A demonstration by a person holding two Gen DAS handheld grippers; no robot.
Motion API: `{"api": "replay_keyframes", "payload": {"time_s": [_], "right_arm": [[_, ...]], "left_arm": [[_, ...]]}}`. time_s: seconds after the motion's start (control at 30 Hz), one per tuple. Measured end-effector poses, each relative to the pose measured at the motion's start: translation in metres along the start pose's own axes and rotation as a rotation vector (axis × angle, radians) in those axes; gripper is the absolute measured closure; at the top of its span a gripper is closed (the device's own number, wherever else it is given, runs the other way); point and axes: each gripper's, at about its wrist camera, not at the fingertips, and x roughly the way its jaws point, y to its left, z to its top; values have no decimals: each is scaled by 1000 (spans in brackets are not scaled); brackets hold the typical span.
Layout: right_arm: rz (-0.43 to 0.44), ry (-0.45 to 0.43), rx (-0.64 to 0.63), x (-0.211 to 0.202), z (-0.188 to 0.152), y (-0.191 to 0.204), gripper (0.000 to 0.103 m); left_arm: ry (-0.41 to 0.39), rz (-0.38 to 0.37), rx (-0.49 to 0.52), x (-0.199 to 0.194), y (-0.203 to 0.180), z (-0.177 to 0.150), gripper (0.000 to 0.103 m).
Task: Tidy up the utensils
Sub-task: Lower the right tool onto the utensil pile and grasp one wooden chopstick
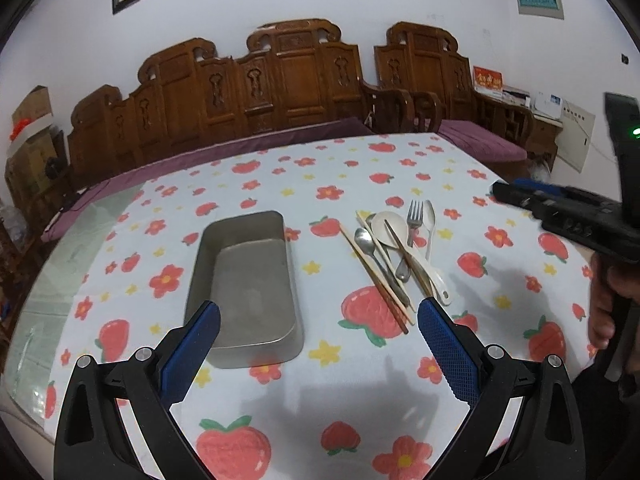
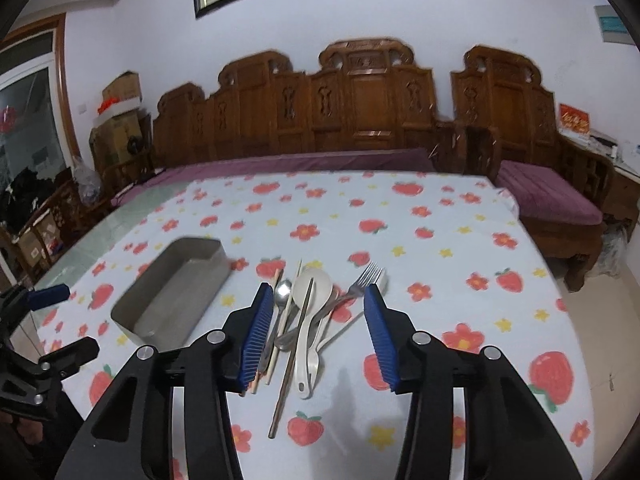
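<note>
A pile of utensils lies on the strawberry-print tablecloth: a white ladle spoon [image 1: 390, 229] [image 2: 311, 289], a metal fork [image 1: 415, 216] [image 2: 366, 276], metal spoons [image 1: 363, 239] [image 2: 283, 292], a small white spoon [image 1: 429, 212] and several chopsticks [image 1: 376, 276] [image 2: 291, 360]. An empty metal tray [image 1: 244, 284] [image 2: 176, 292] sits to their left. My left gripper [image 1: 319, 320] is open and empty above the cloth, between tray and pile. My right gripper [image 2: 316, 304] is open and empty, hovering over the pile; it also shows in the left wrist view [image 1: 520, 196].
A carved wooden bench [image 1: 280, 80] [image 2: 360, 112] with purple cushions stands behind the table. The cloth ends at the table's left, where bare glass [image 1: 60, 264] shows. The left gripper shows at the left edge of the right wrist view [image 2: 44, 296].
</note>
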Motion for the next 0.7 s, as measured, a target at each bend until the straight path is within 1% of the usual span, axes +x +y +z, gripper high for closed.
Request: {"api": "replay_keyframes", "payload": {"time_s": [0.1, 0.2, 0.4, 0.47, 0.57, 0.63, 0.7], "right_arm": [[29, 54, -12, 28, -10, 3, 55], [99, 118, -17, 51, -24, 10, 63], [195, 214, -6, 70, -44, 26, 71], [189, 252, -25, 76, -51, 32, 74], [184, 303, -16, 87, -60, 32, 79], [157, 333, -31, 92, -64, 33, 81], [159, 353, -29, 97, -69, 31, 81]], "left_arm": [[18, -8, 1, 11, -2, -2, 8], [34, -9, 3, 20, -3, -4, 8], [55, -22, -26, 33, 1, -11, 8], [61, -31, -31, 35, 2, -14, 8], [72, -46, -36, 41, 1, -18, 8], [86, -54, -42, 46, 1, -19, 16], [100, -58, -43, 51, 0, -19, 20]]}}
